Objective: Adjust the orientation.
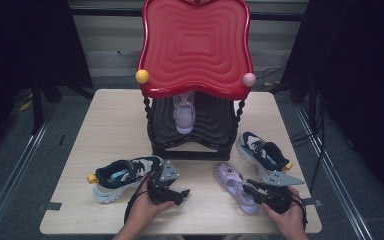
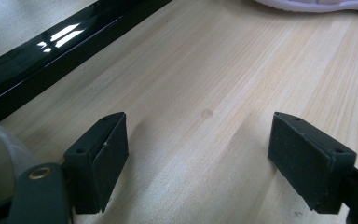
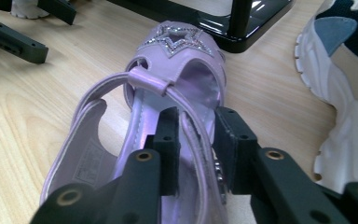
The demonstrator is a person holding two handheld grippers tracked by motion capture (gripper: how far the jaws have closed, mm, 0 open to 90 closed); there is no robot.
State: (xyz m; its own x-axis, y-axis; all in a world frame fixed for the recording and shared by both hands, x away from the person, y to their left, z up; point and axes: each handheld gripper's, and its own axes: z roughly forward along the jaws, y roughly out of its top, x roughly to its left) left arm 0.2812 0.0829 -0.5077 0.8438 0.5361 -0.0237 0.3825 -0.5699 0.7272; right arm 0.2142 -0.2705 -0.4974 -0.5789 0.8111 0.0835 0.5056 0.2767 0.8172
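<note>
Right now your right gripper [image 3: 193, 140] has its two black jaws on either side of the rim and strap of the shiny lilac sandal with the glittery star on its toe [image 3: 177, 42], and the gap on each side is narrow; whether the pads actually press the strap you cannot tell from these frames. That sandal [image 1: 235, 187] lies flat on the pale wooden table [image 1: 105, 120], near its front edge, just in front of the black base of the red-topped shoe stand [image 1: 195, 45]. A matching lilac sandal [image 1: 184, 112] sits on the stand's lower shelf. Beside your right hand lies a navy-and-white trainer [image 1: 262, 152]; its partner [image 1: 125, 175] lies at the left. Your left gripper [image 2: 198, 154] rests over bare tabletop, jaws wide apart with nothing between them.
</note>
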